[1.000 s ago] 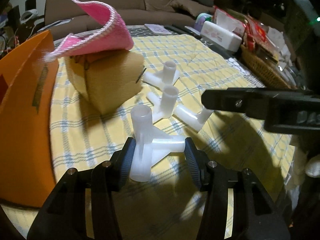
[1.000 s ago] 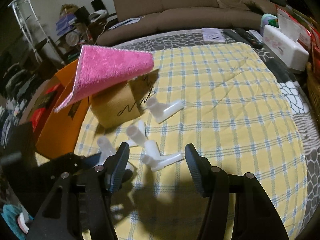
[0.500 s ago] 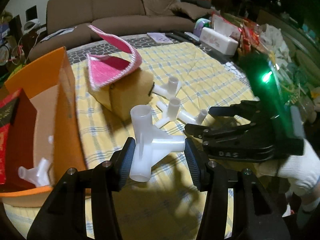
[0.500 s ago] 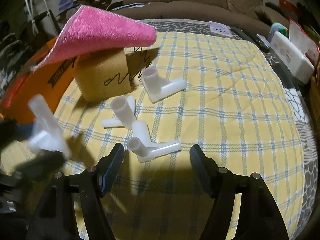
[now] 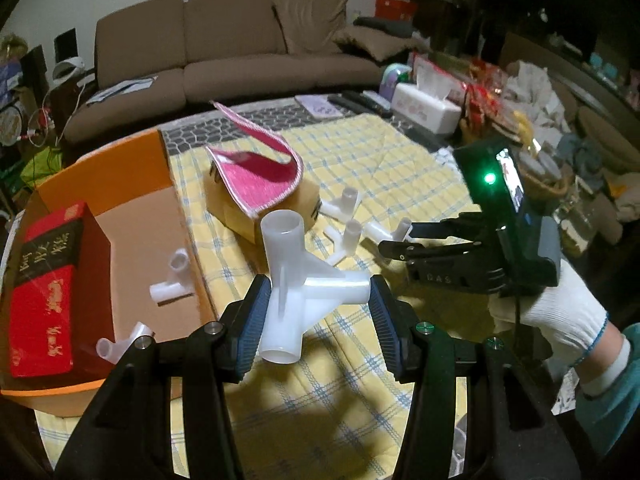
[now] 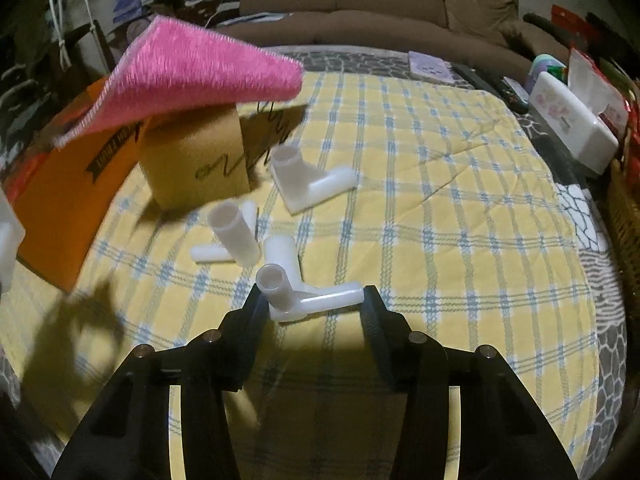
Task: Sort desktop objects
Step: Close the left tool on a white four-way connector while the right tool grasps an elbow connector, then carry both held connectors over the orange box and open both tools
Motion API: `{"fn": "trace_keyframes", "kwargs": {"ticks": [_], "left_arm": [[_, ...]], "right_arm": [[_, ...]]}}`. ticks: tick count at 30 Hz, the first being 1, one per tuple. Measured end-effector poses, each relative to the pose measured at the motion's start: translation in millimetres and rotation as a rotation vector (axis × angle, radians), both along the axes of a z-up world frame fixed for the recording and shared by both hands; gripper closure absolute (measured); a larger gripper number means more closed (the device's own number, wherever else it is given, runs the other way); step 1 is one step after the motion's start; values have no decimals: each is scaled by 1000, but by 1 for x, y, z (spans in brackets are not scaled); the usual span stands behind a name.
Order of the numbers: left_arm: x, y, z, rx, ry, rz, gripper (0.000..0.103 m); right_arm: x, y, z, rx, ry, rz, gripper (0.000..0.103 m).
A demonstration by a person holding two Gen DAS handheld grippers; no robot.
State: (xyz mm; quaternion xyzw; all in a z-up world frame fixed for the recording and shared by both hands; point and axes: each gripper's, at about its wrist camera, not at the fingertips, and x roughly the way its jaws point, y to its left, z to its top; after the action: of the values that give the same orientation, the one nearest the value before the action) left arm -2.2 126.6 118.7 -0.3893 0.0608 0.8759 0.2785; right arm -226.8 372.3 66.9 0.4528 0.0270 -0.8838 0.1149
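The left gripper (image 5: 316, 312) is holding a translucent white three-way plastic pipe connector (image 5: 298, 284) aloft above the yellow checked quilted cloth (image 6: 440, 200) that covers the surface, its jaws partly open around the fitting with the ribbed blue pads pressing one horizontal socket end and the central body. The open orange cardboard box (image 5: 132, 160) is sitting at about nine o'clock from that fitting, and two more white fittings are already lying inside it beside a red book with gold lettering (image 5: 44, 280). The right gripper (image 6: 312, 304), gripped by a white-gloved hand (image 5: 560, 312), is closing its jaws on a smaller white connector (image 6: 296, 292) that is lying on the cloth; the pads are meeting one arm's tip and the socket opposite, though a full clamp is not certain. To do this well, the right jaws should be squeezing squarely across the stiff, slick tube ends rather than on the rounded flanks, where smooth plastic would likely be slipping or rolling. Two further connectors are waiting at twelve o'clock from it, near a tan cardboard box (image 6: 200, 168) draped with a fuzzy pink cloth with white stitched edging (image 6: 192, 80). The left hand's part looks ready for carrying over the orange box and lowering before letting go, since hard hollow plastic would probably be bouncing.
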Motion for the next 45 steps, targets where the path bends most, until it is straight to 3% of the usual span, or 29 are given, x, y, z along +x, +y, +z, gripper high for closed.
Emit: {"fn": "trace_keyframes", "kwargs": {"ticks": [11,20,34,38,45], "left_arm": [[-21,-49,16,100,14,117,56],[-40,-102,3,88,-5,228,56],[-56,-131,-21,51,-70,261,56],[-56,-127,-26,4,-55,254,56],[-61,-126,-37,-9,-97,251,56]], "right_arm": [[7,-23,71,-164,122,36,54],[12,-79,110,-226,179,145,54],[1,-164,106,-232,148,268,53],[-2,-178,97,-214,120,286,53],[-6,-180,90,-223,94,263,53]]}}
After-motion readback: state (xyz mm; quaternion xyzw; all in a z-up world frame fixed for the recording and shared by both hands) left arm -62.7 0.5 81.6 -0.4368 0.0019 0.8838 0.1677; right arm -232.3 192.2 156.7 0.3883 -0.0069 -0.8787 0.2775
